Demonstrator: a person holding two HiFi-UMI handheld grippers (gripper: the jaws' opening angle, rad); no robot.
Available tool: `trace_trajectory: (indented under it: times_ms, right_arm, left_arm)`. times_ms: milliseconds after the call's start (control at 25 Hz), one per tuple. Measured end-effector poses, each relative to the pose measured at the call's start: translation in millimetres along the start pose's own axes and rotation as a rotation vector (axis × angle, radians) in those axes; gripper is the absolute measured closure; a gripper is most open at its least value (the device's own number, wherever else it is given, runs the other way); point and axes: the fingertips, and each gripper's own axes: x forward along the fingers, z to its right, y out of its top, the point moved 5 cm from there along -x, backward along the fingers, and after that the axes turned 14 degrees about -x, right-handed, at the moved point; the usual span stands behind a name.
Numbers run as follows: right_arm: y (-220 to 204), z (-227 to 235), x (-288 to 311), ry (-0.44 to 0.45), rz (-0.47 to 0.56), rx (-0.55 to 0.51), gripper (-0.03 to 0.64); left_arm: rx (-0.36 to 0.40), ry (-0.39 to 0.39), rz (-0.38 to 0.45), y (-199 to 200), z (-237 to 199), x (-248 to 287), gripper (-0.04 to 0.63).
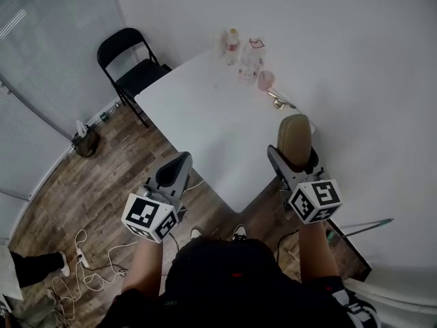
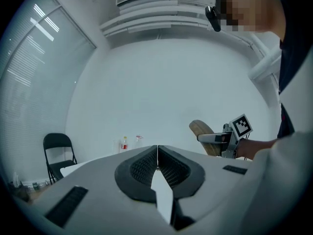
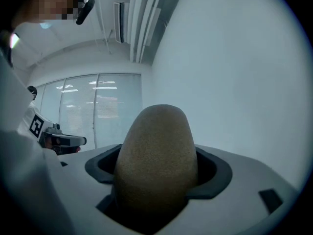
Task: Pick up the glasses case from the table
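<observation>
- Right gripper (image 1: 295, 157), at 4 o'clock, is clamped on the tan glasses case (image 1: 295, 137), held upright, apparently clear of the white table (image 1: 205, 108).
- Left gripper (image 1: 179, 162), at 7 o'clock, is closed on nothing.
- Pick-up is judged done.

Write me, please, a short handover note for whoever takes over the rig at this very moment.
Right gripper: shut on the glasses case, whose rounded end sticks out beyond the jaws.
Left gripper: shut and empty, held off the table's near edge.
Things: the case is over the near corner of the white table. Bottles and a pink cup stand at the far end.
Done: the case is gripped and appears lifted off the table.
Left: probably only to hold it steady; the pickup looks complete.
</observation>
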Motion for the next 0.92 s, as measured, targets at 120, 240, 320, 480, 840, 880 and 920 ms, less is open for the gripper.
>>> trace_trajectory:
  times_ms: [120, 240, 320, 480, 840, 880, 920]
  right_arm:
    - [15.3, -6.8, -9.8, 0.007, 0.041, -0.053, 0.215]
    - [26.0, -13.1, -17.0, 0.002, 0.075, -0.067, 0.215]
    - [28.7, -15.6, -21.9, 0.005, 0.088, -0.065, 0.215]
    - [32.0, -14.1, -27.9, 0.005, 0.108, -0.08, 0.215]
    - [40.9, -16.8, -30.6, 0.01, 0.122, -0.1, 0.215]
    - [41.4, -17.5, -31.1, 0.013, 0.122, -0.107, 0.215]
    - [41.8, -18.1, -31.6, 0.015, 0.122, -0.113, 0.215]
  left_arm:
    - [0.022, -0.016, 0.001, 7.6, 6.8, 0.1, 0.572]
    - [0.038, -0.033, 0.008, 12.2, 12.3, 0.1, 0.572]
    - [0.039, -0.039, 0.013, 13.1, 14.4, 0.6, 0.572]
    - [0.046, -0.046, 0.013, 16.4, 17.1, 4.9, 0.572]
    - [0.008, -0.049, 0.02, 18.8, 12.7, 4.7, 0.572]
    - [0.006, -0.047, 0.02, 18.9, 12.2, 4.6, 0.572]
    - [0.005, -0.044, 0.021, 19.1, 11.9, 4.4, 0.572]
